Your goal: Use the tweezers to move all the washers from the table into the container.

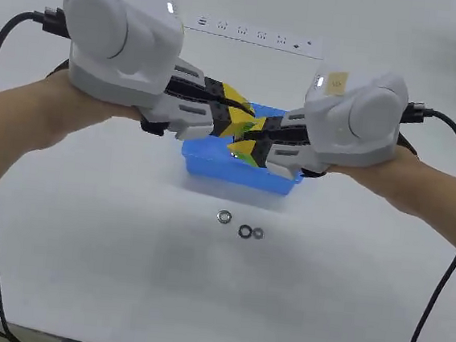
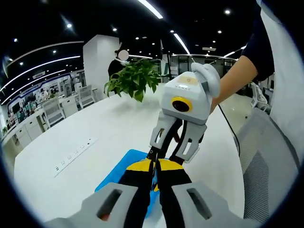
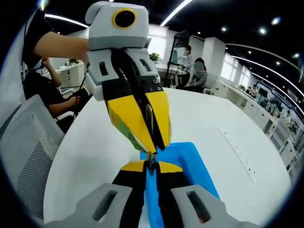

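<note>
Washers (image 1: 245,232): three are seen loose on the tabletop (image 1: 121,274), near the blue container (image 1: 212,169).
Handling: judged light, stiff and slippery; best nipped across the rim.
Tweezers (image 3: 149,116): a thin metal strip.
Left gripper (image 1: 247,124): jaws are clamped on it.
Right gripper (image 1: 242,146): jaws are narrowed onto its tip.
Pose: both are held tip to tip above the container, forearms angled inward.

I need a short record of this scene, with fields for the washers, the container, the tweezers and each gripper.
washers: three washers lying on the table, in front of the container
container: blue container, below both grippers' tips
tweezers: thin metal tweezers, between the left gripper's jaws
left: left gripper shut on the tweezers, above the container
right: right gripper tip to tip with the left, apparently shut on the tweezers' end
</note>
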The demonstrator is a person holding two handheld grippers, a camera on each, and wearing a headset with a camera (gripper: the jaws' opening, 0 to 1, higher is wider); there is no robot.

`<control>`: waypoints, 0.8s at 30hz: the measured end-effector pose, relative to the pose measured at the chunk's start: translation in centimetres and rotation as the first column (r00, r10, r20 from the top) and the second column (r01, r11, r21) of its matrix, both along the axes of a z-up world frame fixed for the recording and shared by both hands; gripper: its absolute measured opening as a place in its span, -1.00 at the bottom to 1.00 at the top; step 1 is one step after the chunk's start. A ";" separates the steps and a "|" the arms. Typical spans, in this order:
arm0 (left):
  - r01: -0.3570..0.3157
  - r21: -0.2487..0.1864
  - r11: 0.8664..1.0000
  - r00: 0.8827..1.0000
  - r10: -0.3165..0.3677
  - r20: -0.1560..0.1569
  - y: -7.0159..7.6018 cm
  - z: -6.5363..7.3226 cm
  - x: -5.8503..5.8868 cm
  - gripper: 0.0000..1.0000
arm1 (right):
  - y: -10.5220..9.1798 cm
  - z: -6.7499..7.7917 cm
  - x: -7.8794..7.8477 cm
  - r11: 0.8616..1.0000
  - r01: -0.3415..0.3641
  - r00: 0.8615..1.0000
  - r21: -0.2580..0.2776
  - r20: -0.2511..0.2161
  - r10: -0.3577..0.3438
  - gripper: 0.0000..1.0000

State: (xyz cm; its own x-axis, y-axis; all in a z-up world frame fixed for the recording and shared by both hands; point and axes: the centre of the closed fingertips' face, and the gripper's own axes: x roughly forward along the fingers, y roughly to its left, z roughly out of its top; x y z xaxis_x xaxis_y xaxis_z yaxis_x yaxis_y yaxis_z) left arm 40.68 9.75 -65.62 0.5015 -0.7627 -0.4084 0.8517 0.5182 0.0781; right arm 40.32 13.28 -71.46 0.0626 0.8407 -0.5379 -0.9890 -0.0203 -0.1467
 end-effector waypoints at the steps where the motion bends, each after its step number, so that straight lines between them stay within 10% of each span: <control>1: 0.005 0.004 1.000 1.000 -0.005 0.003 0.0 0.0 -0.1 -0.86 | 0.0 0.0 -0.1 1.000 -0.002 1.000 -0.002 -0.001 0.002 -0.83; 8: 0.033 0.045 0.998 0.998 -0.035 0.058 0.2 0.3 -0.5 -0.88 | 0.1 0.2 -0.5 1.000 0.007 1.000 0.001 -0.017 -0.007 -0.82; 24: 0.076 0.053 0.996 0.995 -0.079 0.054 -0.2 1.3 -2.2 -0.88 | -1.3 1.0 -2.0 1.000 0.012 1.000 -0.012 -0.021 -0.012 -0.75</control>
State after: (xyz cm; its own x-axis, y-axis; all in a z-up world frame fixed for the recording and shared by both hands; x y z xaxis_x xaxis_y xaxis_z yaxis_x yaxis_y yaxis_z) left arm 38.47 9.50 -64.29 0.4651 -0.7789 -0.4208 0.8826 0.4451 0.1516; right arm 38.37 11.97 -70.45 0.0615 0.8332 -0.5495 -0.9920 -0.0099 -0.1260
